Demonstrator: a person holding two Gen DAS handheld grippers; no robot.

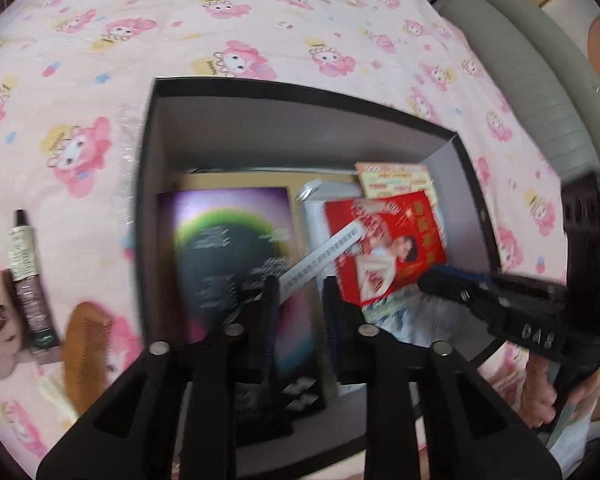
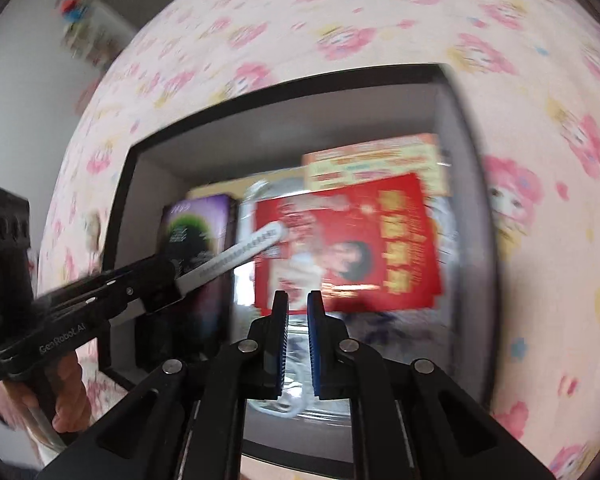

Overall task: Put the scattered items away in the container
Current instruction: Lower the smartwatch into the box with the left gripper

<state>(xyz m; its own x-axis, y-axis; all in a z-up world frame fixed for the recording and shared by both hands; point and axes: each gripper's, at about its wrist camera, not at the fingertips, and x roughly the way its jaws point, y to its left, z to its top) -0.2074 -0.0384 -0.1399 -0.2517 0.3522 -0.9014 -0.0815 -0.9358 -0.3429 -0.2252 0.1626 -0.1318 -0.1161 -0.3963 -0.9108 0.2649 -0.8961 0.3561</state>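
- Left gripper (image 1: 300, 284): jaws parted; white comb (image 1: 320, 258) lies between them, tilted, over the box (image 1: 300, 92); pad contact cannot be confirmed.
- Right gripper (image 2: 297, 300): jaws clenched, empty, above the box.
- Box rests on the bed (image 1: 260, 20).

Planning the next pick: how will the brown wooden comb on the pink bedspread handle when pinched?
The brown wooden comb looks rigid and thin, so probably stiff and light. It lies flat on the soft pink bedspread, so it shouldn't roll, but getting under it may be awkward. Fine teeth might snap if squeezed.
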